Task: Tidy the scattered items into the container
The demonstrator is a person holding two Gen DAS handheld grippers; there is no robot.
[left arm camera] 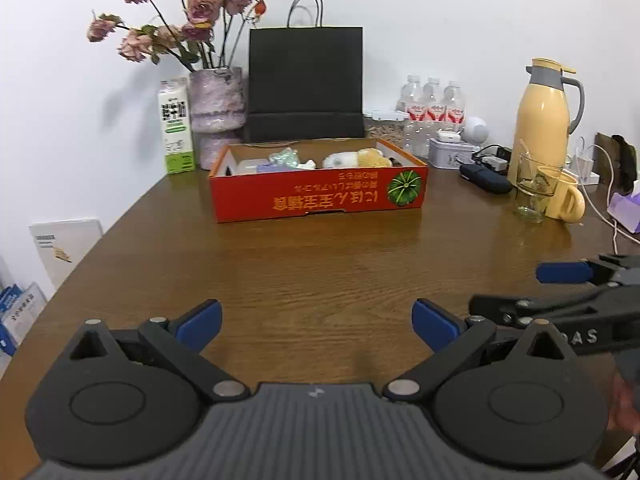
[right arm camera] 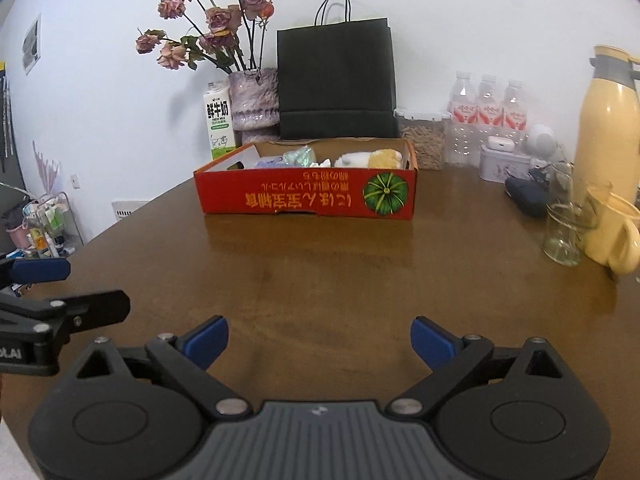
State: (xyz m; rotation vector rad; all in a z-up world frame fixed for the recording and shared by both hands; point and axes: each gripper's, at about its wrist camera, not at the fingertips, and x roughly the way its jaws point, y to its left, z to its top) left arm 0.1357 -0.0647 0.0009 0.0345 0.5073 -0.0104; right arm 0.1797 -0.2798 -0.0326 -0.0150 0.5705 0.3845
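A red cardboard box (left arm camera: 320,196) with a pumpkin picture stands mid-table, far from both grippers; the right wrist view also shows the box (right arm camera: 306,196). Inside it lie a white and yellow plush toy (left arm camera: 358,158), a green crinkled packet (left arm camera: 285,158) and other pale items, partly hidden by the box wall. My left gripper (left arm camera: 316,326) hovers open over bare wood near the table's front, with nothing between its blue pads. My right gripper (right arm camera: 320,340) is open beside it and also holds nothing. One blue pad (left arm camera: 562,272) of the right gripper shows at the left wrist view's right edge.
Along the wall stand a black paper bag (left arm camera: 306,84), a vase of dried roses (left arm camera: 218,108), a milk carton (left arm camera: 175,126) and water bottles (left arm camera: 432,108). A yellow jug (left arm camera: 546,120), a glass (left arm camera: 534,188), a yellow mug (left arm camera: 564,198) and cables crowd the right side of the wooden table (left arm camera: 320,264).
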